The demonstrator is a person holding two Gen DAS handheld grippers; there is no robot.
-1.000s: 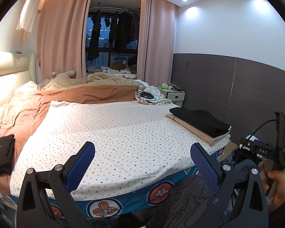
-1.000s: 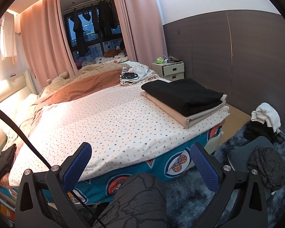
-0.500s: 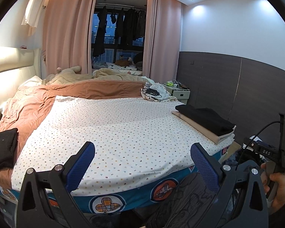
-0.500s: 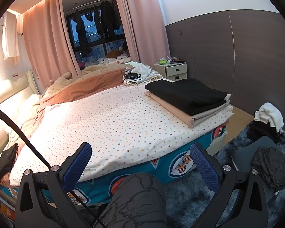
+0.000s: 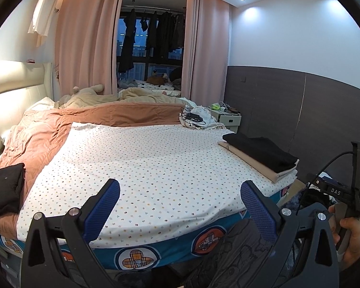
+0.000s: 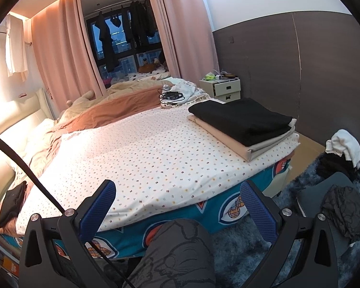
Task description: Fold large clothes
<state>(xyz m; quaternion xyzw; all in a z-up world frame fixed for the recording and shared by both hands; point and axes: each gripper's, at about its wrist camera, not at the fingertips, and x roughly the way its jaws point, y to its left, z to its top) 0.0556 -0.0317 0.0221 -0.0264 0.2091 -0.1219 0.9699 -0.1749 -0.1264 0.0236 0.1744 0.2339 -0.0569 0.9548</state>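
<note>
Showing through the left wrist view, left gripper (image 5: pixel 180 206) spread wide and empty at lower centre, folded black garment (image 5: pixel 259 153) stacked flat on a beige one (image 5: pixel 249 165) at right, right wrist view, right gripper (image 6: pixel 178 206) likewise agape, same neat stack (image 6: pixel 240 120) upper right on the dotted sheet (image 6: pixel 144 158).

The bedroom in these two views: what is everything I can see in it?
Spotted sheet: one, white, spread over the bed.
Folded stack: one, black on beige, bed's right edge.
Black garment: one, folded, bed's left edge.
Brown blanket: one, far side of bed.
Cables: black tangle, on white cloth beyond the stack.
Nightstand: one, white, by dark wall.
Curtains: pink, flanking the window.
Rug: blue-grey, floor.
Left gripper: open, empty.
Right gripper: open, empty.
Hand: holds right gripper's handle.
</note>
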